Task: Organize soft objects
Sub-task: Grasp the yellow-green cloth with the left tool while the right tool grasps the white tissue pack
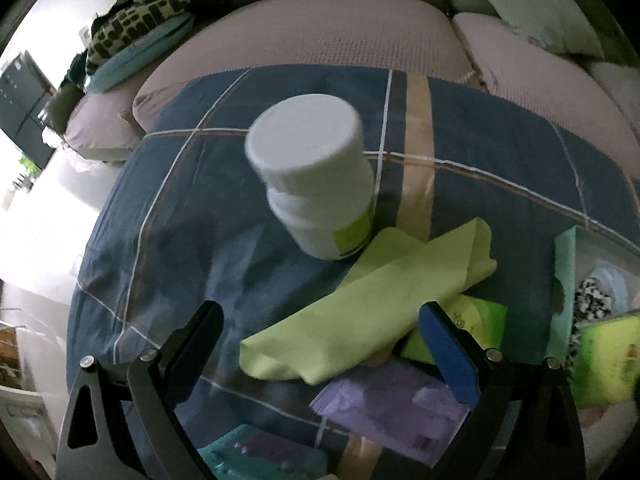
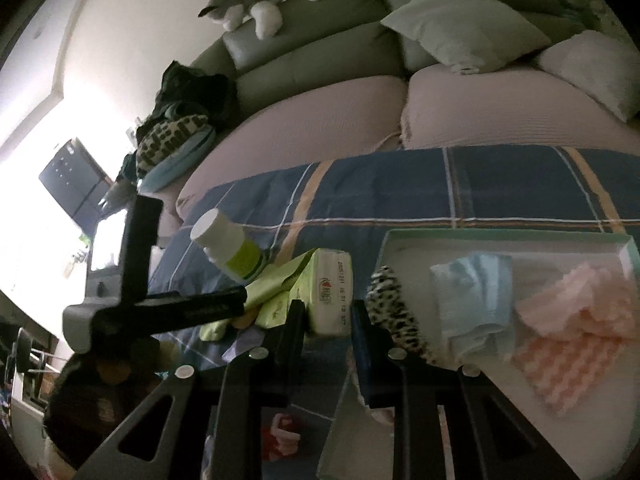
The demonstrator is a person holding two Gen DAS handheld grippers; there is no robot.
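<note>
In the left wrist view my left gripper (image 1: pixel 320 328) stands wide open just above a folded light green cloth (image 1: pixel 368 308) on the blue plaid cover (image 1: pixel 200 220); the pads do not touch it. A white bottle (image 1: pixel 316 176) with a green label stands tilted behind the cloth. In the right wrist view my right gripper (image 2: pixel 330 312) is shut on a tissue pack (image 2: pixel 332 292), white with a green top, held left of the pale tray (image 2: pixel 500 234). The tray holds a leopard-print cloth (image 2: pixel 392 308), a light blue cloth (image 2: pixel 476 304) and a pink cloth (image 2: pixel 576 328).
A second green pack (image 1: pixel 480 320) lies under the cloth's right end. A purple packet (image 1: pixel 392 408) and a teal packet (image 1: pixel 260 456) lie near the front. Sofa cushions (image 2: pixel 328 116), a pillow (image 2: pixel 464 20) and a plush toy (image 2: pixel 260 12) are behind. A red-and-white item (image 2: pixel 284 436) lies below.
</note>
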